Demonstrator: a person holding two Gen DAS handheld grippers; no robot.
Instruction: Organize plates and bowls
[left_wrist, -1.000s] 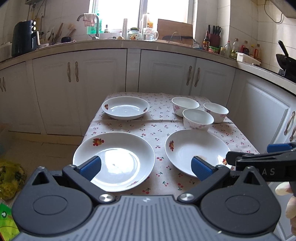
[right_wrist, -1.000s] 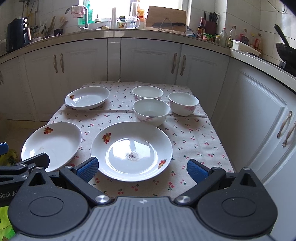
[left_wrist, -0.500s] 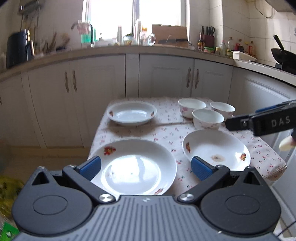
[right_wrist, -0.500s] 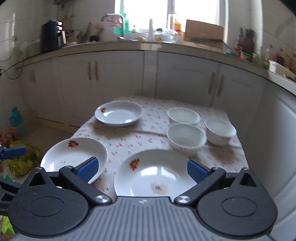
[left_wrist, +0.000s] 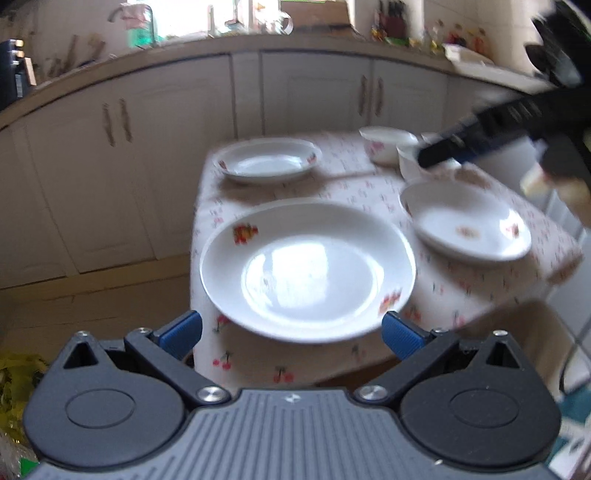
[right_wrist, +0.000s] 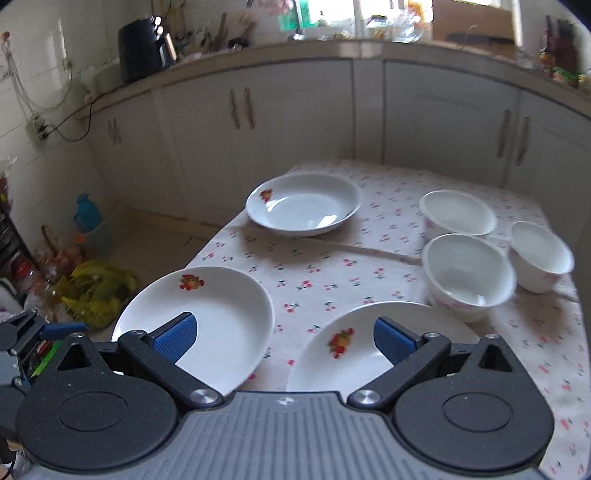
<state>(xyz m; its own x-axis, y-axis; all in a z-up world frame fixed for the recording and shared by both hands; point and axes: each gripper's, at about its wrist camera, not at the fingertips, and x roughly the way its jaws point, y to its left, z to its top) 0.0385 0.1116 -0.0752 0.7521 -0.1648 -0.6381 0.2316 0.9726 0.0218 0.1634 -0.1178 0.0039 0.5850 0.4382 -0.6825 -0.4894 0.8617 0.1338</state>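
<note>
Starting out, we are holding both the left gripper (left_wrist: 291, 334) and the right gripper (right_wrist: 284, 338) spread wide and empty; nothing is stacked, with three plates (right_wrist: 303, 203) sitting separately at left and centre, three bowls (right_wrist: 468, 275) clustering at right.

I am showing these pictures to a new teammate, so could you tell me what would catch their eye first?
Most likely the large white plate with fruit prints, at the near left corner of the table with the cherry-print cloth, right ahead of the open left tongs. A second plate lies under the open right tongs, a third farther back, and three white bowls cluster at the far right.
</note>
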